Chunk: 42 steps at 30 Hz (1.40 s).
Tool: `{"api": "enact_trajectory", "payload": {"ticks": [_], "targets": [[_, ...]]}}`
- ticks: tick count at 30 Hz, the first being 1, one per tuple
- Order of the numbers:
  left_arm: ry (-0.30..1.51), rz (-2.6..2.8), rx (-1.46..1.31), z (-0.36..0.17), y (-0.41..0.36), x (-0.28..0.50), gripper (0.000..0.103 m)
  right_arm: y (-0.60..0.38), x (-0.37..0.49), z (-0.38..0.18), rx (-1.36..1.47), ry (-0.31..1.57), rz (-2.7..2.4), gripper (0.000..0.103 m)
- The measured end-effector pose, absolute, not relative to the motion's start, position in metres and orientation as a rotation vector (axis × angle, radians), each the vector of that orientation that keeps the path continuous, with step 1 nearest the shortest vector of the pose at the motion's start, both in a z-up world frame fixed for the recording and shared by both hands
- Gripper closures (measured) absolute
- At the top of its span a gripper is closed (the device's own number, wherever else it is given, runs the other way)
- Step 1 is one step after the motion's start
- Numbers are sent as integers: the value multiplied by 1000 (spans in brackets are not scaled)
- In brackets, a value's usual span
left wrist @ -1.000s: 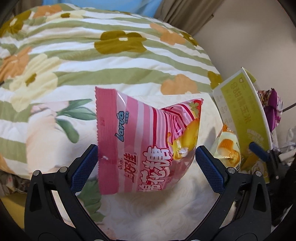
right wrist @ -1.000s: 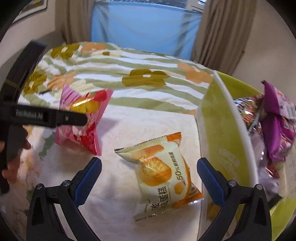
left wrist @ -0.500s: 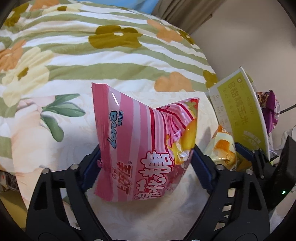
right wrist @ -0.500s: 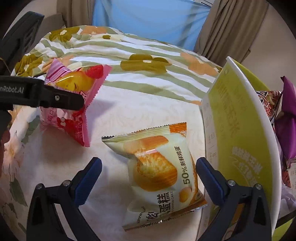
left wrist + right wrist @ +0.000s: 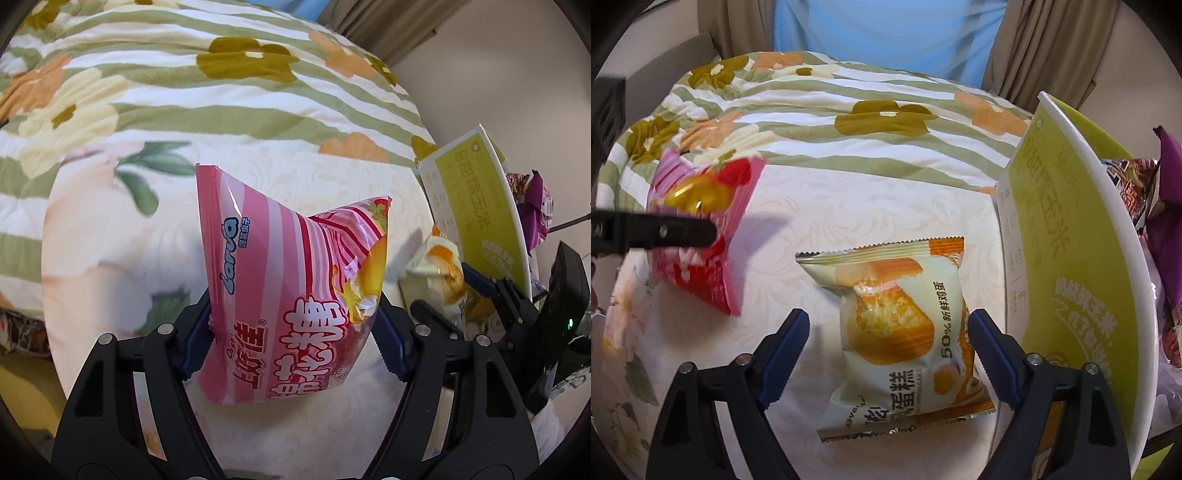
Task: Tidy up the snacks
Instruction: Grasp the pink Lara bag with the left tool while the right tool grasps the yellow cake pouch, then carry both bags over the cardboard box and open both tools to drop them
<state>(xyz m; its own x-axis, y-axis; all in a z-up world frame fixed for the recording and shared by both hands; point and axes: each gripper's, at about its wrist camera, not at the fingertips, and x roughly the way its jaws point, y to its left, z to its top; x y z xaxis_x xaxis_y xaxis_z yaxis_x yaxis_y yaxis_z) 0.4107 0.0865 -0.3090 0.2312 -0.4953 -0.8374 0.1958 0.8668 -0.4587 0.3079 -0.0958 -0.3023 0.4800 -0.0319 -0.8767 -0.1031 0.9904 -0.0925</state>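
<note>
1. The left hand-held gripper [image 5: 291,332] has just been closing its jaws, and both blue pads now press against the sides of the pink snack bag [image 5: 291,288], so it is gripping the bag.
2. The pink snack bag stands up between the fingers [image 5: 195,343] of that hand-held gripper, its sealed top edge pointing away from it, above the cream part of the bed cover [image 5: 110,240].
3. In the right wrist view the same pink snack bag [image 5: 705,229] is far off to the left of the right hand-held gripper, with one black finger [image 5: 665,232] of the left one across its side.
4. The right hand-held gripper [image 5: 886,350] is open; its jaws have just been closing. The cake packet [image 5: 901,332] lies flat on the bed cover [image 5: 886,206] between its pads: the right pad is at or just beside the packet's edge, the left pad stands clear of it.
5. Just to the right of the right hand-held gripper stands the yellow-green box [image 5: 1071,258], its white-edged wall near the cake packet.
6. Beyond that wall, further right, lie purple snack bags [image 5: 1167,206]; how many I cannot tell.
7. Ahead of both hand-held grippers the green-striped flowered quilt [image 5: 886,110] spreads over the bed.
</note>
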Motion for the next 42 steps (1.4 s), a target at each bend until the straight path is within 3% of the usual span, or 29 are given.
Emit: {"api": "enact_trajectory", "payload": {"ticks": [6,12,15,20,29,42], "targets": [[1260,-482,-299,-309,94,392,31,-99,312,-304,-92,1068,48,20],[1247,-474,-311,-301,100,377,31,-107,313,-305,-82,1064,10,40],[1236,-477,-307,-293,102,371,31,-113,312,-302,-45,1058,7,44],[1194,-493,-300,-267,104,361,31,-112,299,-286,18,1030,13,46],[1101,-565,-256,-190,79,350,32,-105,259,-207,113,903,63,46],[1008,-637,-231,-115,-71,316,31,-220,194,-111,203,728,11,46]]}}
